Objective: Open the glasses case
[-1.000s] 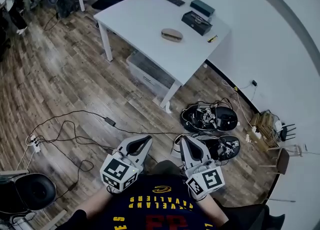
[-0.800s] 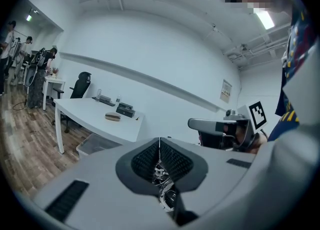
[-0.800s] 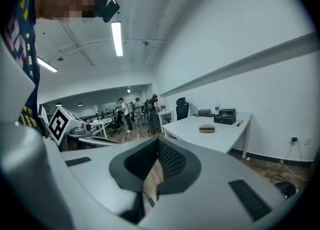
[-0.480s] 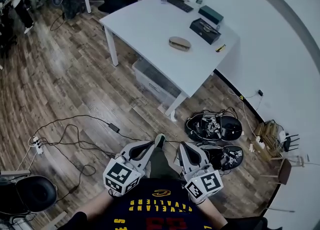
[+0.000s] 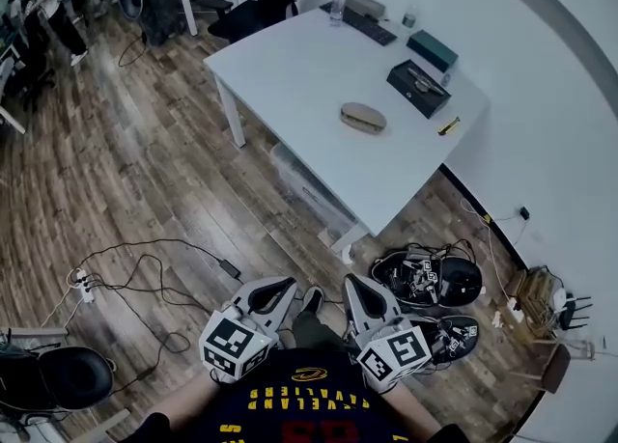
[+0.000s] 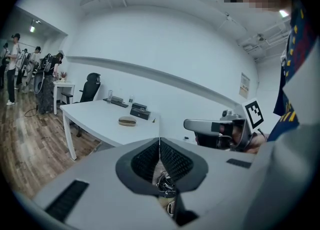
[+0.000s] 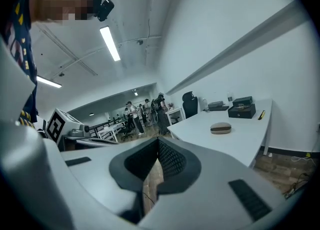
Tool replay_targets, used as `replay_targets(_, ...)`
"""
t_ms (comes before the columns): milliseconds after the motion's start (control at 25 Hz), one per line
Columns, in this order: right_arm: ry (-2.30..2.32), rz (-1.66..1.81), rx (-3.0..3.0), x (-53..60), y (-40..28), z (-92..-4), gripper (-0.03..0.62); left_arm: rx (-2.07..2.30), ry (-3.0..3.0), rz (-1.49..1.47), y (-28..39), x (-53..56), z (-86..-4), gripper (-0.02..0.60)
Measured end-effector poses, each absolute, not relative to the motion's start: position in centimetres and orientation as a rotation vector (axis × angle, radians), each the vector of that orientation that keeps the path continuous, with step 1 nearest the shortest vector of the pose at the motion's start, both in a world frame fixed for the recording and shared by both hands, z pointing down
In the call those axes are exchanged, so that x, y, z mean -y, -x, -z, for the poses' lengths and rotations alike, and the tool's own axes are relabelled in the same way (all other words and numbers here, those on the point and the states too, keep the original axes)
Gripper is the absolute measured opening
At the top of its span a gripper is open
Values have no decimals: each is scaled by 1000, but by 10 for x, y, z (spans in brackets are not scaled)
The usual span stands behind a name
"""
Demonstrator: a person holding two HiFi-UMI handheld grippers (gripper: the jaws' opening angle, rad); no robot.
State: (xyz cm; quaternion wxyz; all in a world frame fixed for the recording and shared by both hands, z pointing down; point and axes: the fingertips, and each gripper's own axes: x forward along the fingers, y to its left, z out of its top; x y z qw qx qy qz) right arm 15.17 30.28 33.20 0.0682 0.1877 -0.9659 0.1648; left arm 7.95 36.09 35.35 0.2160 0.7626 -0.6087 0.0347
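Observation:
A tan oval glasses case lies closed near the middle of the white table; it also shows small in the left gripper view and in the right gripper view. My left gripper and right gripper are held side by side close to my body, over the wooden floor and well short of the table. Both are shut with nothing between their jaws. From the left gripper view, the right gripper shows at the right.
On the table's far side sit a black open box, a teal box, a keyboard, a bottle and a yellow pen. A plastic bin stands under the table. Cables and helmet-like gear lie on the floor. People stand far left.
I have moved forward toward the table: the table and case sit lower and larger in the head view. Both grippers stay shut and side by side.

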Motion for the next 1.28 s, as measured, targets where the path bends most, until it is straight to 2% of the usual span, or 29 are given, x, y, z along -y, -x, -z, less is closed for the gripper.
replay_targets(560, -494, -560, 2908, -165, -134, -332, 9, 1757, -2051, -132, -64, -238, -342, 15)
replay_targets(1280, -639, -621, 2885, -114, -129, -345, 9, 1702, -2112, -164, -42, -192, -344, 15)
